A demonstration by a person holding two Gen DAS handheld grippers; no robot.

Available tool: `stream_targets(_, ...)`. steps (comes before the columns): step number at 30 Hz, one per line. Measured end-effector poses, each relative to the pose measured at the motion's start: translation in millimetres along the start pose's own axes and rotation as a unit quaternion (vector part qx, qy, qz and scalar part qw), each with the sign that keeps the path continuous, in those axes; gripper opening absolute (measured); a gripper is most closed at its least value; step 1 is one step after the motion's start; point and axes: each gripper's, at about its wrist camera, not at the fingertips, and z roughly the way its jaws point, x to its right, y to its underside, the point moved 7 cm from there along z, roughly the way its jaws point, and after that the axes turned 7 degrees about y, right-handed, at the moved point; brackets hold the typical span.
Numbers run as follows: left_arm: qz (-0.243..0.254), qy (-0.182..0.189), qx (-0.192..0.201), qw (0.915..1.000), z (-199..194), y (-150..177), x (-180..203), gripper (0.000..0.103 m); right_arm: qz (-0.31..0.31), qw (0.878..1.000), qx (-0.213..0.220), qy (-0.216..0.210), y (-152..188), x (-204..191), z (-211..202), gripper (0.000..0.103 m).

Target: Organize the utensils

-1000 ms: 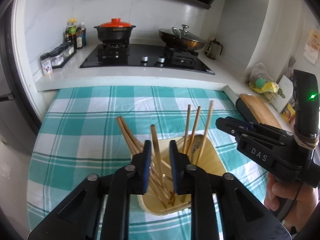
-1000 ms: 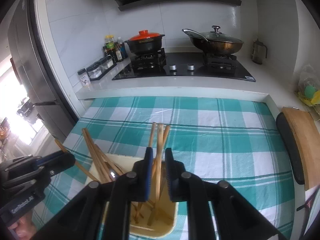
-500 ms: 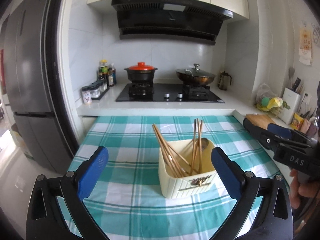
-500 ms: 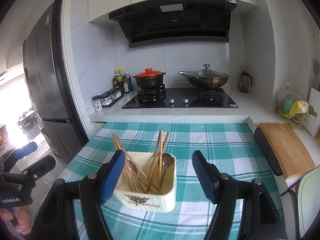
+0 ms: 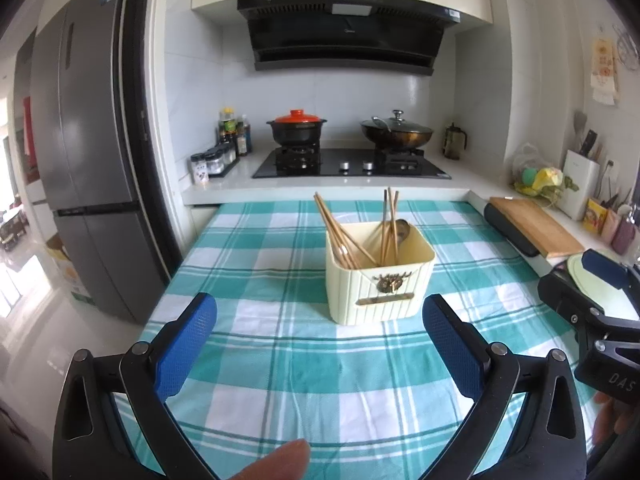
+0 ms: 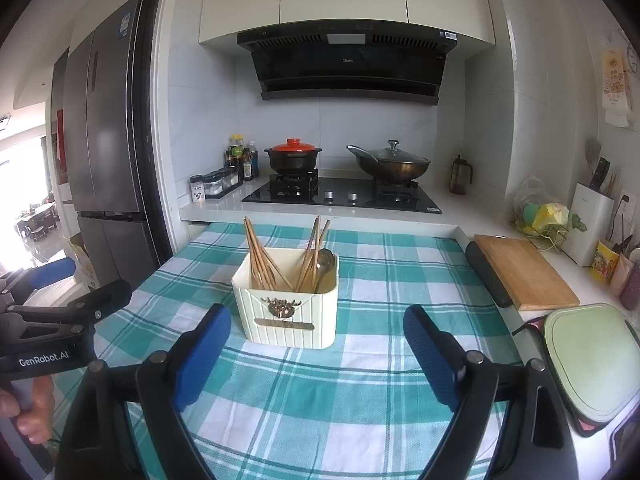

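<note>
utensil holder [image 5: 380, 280] beyond both opening tongs [image 5: 320, 318]

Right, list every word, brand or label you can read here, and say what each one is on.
"GenRobot.AI": on the black handheld left gripper.
"DAS": on the black handheld right gripper.
Too small or blurred to read: the black range hood's logo, the grey fridge's sticker, the wall notes, the spice jar labels.
</note>
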Motion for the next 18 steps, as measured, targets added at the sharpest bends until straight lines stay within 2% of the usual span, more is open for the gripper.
stream_targets(6,0.006,-0.002,-0.001,1.0000,-15,10,4,0.103,-0.013,1.000,-0.003,0.010,11,-11,-19,0.090)
stream_targets(13,0.006,0.003,0.013,0.9999,-34,8,4,0.103,-0.013,1.000,0.006,0.023,6,-16,-38,0.092)
stream_targets(18,0.003,-0.015,0.019,0.9997,-41,5,-3,0.103,-0.014,0.999,0.014,0.026,3,-20,-48,0.092)
